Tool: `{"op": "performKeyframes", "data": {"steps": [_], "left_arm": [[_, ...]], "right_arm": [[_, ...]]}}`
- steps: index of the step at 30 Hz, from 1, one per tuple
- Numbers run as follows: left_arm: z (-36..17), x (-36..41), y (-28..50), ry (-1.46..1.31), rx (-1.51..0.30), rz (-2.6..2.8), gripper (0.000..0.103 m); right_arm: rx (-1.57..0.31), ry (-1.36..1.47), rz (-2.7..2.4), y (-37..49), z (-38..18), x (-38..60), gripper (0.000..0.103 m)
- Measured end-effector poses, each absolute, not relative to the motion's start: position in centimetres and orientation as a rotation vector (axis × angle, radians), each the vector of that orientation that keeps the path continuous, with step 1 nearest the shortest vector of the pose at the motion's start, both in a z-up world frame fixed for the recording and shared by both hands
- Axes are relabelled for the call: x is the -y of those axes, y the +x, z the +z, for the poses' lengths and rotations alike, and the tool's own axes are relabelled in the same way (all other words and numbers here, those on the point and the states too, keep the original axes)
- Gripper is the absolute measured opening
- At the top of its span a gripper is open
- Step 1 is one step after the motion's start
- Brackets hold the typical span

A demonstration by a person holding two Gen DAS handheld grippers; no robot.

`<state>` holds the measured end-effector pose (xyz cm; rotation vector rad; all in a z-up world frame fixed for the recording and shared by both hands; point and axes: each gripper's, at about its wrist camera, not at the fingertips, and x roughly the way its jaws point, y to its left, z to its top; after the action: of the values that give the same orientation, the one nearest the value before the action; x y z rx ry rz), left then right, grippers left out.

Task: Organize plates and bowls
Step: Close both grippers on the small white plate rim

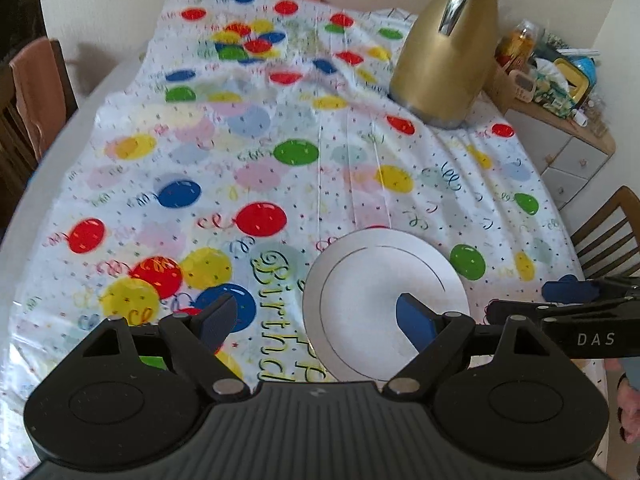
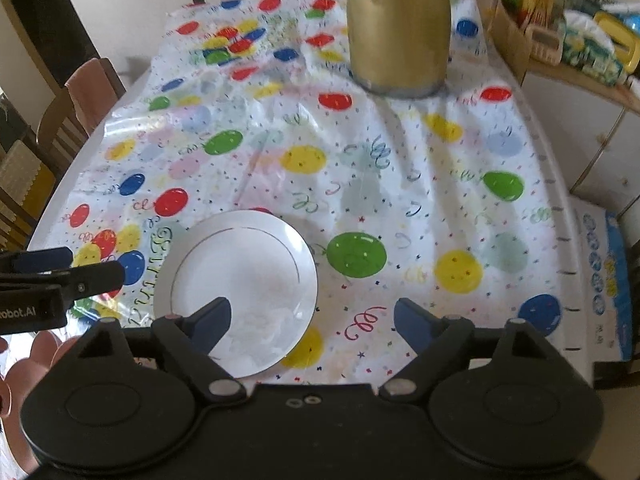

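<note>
On the balloon-printed plastic birthday tablecloth (image 1: 280, 168), with the tall gold metal jug (image 1: 440, 60) at one o'clock, our round white plate with a thin dark ring (image 1: 360, 280) lies flat at the near edge, about five o'clock. We judge we should slide one finger under its rim and keep it level. Our left gripper (image 1: 320, 320) and right gripper (image 2: 312, 320) both gape wide, holding nothing; no bowls show.
</note>
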<state>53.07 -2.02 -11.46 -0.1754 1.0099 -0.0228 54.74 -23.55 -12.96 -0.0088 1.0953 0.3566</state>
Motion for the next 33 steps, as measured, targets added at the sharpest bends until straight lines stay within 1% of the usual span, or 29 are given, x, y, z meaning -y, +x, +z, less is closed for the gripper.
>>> {"op": "performKeyframes", "data": {"steps": [2,9,11,13,14,16,18,20,21,23,24,25,26,28,30,33], "left_arm": [[-12.4,2.2,53.7,-0.180,-1.037,-0.026,0.087],[-14.9,1.6,55.0,-0.256,-1.103,-0.024,0.086],[-15.3,1.4,55.3,-0.272,-1.104,-0.022,0.086],[-15.6,1.1,55.6,-0.300,-1.107,-0.016,0.085],[-15.7,1.0,55.6,-0.312,-1.107,-0.018,0.078],[-15.9,0.9,55.9,-0.331,-1.118,-0.024,0.072],[-16.2,0.8,56.0,-0.335,-1.121,-0.019,0.070],[-16.6,0.7,56.1,-0.351,-1.129,-0.026,0.060],[-16.8,0.6,56.1,-0.363,-1.135,-0.029,0.059],[-17.0,0.5,56.2,-0.375,-1.139,-0.030,0.057],[-17.1,0.5,56.3,-0.382,-1.139,-0.030,0.055],[-17.2,0.4,56.3,-0.391,-1.139,-0.029,0.048],[-17.3,0.3,56.4,-0.402,-1.141,-0.029,0.043],[-17.6,0.1,56.5,-0.423,-1.149,-0.026,0.040],[-17.8,0.0,56.5,-0.423,-1.152,-0.023,0.036],[-18.0,-0.4,56.6,-0.451,-1.148,-0.029,0.030]], "right_arm": [[-1.120,0.013,0.371,55.3,-13.8,23.7,0.083],[-1.175,0.068,0.378,56.6,-16.2,24.0,0.071],[-1.188,0.093,0.385,56.8,-16.6,24.2,0.062],[-1.202,0.125,0.392,57.0,-16.9,24.3,0.056],[-1.207,0.141,0.396,57.1,-17.0,24.3,0.054],[-1.213,0.155,0.404,57.3,-17.3,24.2,0.052],[-1.217,0.164,0.416,57.3,-17.5,24.0,0.048],[-1.221,0.166,0.416,57.4,-17.7,23.9,0.045],[-1.223,0.167,0.414,57.5,-17.8,23.9,0.044],[-1.227,0.182,0.414,57.6,-18.0,24.0,0.038],[-1.230,0.191,0.416,57.6,-18.1,24.1,0.038],[-1.232,0.197,0.417,57.6,-18.2,24.2,0.037],[-1.233,0.199,0.419,57.6,-18.2,24.2,0.034],[-1.239,0.206,0.429,57.6,-18.5,24.2,0.027],[-1.241,0.211,0.432,57.6,-18.7,24.3,0.025],[-1.247,0.225,0.432,57.6,-18.9,24.6,0.019]]}}
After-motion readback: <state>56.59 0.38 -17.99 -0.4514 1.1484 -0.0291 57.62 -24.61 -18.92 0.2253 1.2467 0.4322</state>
